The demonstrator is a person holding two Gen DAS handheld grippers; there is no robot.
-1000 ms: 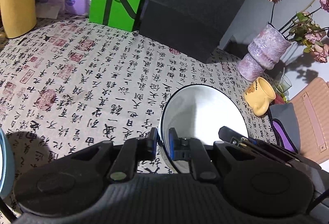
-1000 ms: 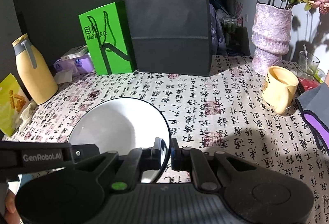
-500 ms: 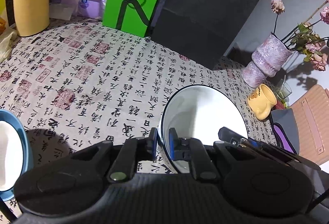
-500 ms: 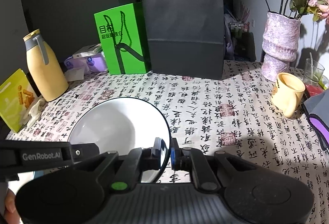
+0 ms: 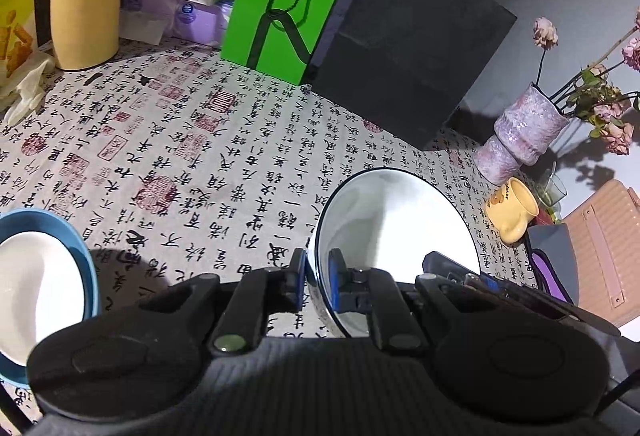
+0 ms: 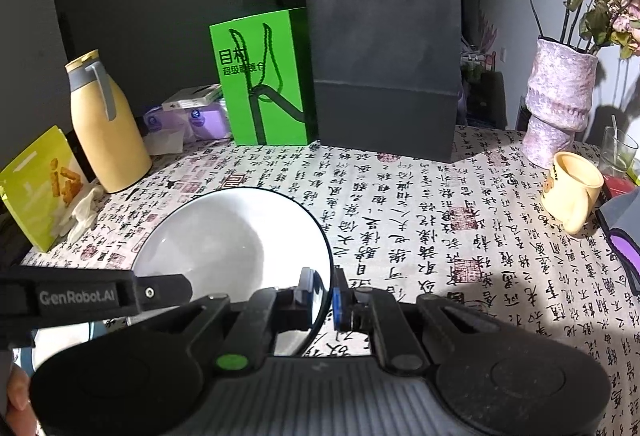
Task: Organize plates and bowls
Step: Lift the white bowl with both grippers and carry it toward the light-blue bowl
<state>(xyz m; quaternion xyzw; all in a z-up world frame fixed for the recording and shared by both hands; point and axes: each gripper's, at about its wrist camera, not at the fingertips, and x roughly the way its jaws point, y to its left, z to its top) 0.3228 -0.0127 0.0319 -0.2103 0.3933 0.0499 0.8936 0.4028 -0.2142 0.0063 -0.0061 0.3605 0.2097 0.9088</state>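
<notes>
Bowl (image 5: 394, 232), white with a dark rim, hangs above the bench (image 5: 192, 156), its rim clamped between the closed left fingers (image 5: 297, 278) and, opposite, the closed right fingers (image 6: 339, 302).

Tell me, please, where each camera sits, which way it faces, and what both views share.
Left wrist: sits on the left claw, looking down along its fingers over the patterned tablecloth; the claw is shut on the white bowl's rim; a blue-rimmed dish lies at the left edge.
Right wrist: sits on the right claw, facing the black bag; shut on the opposite rim; the left claw's arm crosses at left.
Shared: bowl, green bag, vase, yellow mug.
</notes>
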